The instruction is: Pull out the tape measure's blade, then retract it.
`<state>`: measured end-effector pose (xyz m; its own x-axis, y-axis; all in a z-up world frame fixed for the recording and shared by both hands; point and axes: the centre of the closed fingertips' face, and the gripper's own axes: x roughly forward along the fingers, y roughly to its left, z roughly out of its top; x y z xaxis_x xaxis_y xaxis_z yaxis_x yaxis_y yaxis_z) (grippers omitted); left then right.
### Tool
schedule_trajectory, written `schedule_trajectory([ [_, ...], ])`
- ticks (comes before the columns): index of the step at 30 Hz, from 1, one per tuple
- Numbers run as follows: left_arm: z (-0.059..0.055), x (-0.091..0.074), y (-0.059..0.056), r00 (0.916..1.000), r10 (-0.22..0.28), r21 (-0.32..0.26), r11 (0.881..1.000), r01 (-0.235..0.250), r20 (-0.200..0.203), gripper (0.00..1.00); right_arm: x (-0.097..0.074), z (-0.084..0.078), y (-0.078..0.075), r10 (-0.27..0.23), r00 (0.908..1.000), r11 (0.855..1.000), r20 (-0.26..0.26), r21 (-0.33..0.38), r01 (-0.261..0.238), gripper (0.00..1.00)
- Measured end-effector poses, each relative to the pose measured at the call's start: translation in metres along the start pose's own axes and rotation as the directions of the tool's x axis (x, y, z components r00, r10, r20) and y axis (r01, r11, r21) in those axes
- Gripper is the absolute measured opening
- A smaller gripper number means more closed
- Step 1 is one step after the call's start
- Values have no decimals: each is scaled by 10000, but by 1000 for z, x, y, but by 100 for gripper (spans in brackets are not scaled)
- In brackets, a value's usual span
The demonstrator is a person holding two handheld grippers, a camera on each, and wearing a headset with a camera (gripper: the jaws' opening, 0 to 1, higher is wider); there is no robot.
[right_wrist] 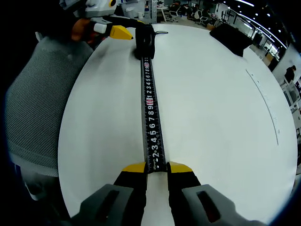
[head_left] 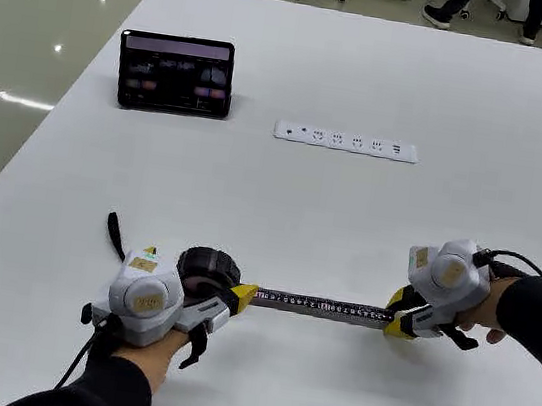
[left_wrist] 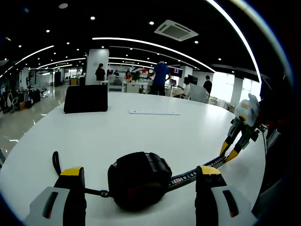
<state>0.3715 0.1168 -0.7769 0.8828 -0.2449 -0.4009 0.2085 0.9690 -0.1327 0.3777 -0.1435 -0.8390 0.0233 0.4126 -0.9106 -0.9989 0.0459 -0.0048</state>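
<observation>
The black tape measure case (head_left: 208, 269) lies on the white table (head_left: 349, 224) between the jaws of my left gripper (head_left: 196, 273), which stand wide with a small gap on each side. In the left gripper view the case (left_wrist: 138, 179) sits between the yellow-tipped fingers (left_wrist: 70, 175) of that gripper (left_wrist: 138, 172). The blade (head_left: 322, 306) runs out flat to the right, about twenty centimetres. My right gripper (head_left: 397, 315) is shut on its end. In the right gripper view the blade (right_wrist: 149, 103) leads from the gripper (right_wrist: 157, 165) to the case (right_wrist: 143, 40).
A dark tablet (head_left: 175, 73) stands at the back left and a white power strip (head_left: 346, 141) lies mid-table. The case's black strap (head_left: 115, 235) trails left. The table's left edge (head_left: 73, 105) drops to a shiny floor. People stand far off (left_wrist: 160, 77).
</observation>
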Motion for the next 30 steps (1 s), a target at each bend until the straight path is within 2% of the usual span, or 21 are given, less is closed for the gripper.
schedule_trajectory([
  [5,0,7,0,10000,30,37,10000,-29,-85,89,0,1,2,-79,9998,9998,-187,-204,75,12],
  [10,-3,13,1,9996,97,-209,9997,-102,-266,81,2,1,1,-195,9985,9998,-521,17,196,11],
  [13,-6,17,2,9985,247,-290,9992,-261,-485,76,1,0,0,-189,9982,9994,-567,285,206,11],
  [16,-20,20,3,9914,407,-1006,9935,-534,-1241,70,2,1,0,-252,9974,9968,-681,744,302,11],
  [17,-19,21,3,9924,372,-1067,9930,-498,-1169,68,2,1,0,-265,9971,9965,-717,777,320,11],
  [23,-20,23,7,9876,654,-1049,9912,-808,-1430,64,2,0,0,-310,9954,9960,-908,804,383,11],
  [30,-23,23,8,9816,555,-744,9948,-701,-1827,62,3,0,0,-321,9955,9953,-892,886,400,11],
])
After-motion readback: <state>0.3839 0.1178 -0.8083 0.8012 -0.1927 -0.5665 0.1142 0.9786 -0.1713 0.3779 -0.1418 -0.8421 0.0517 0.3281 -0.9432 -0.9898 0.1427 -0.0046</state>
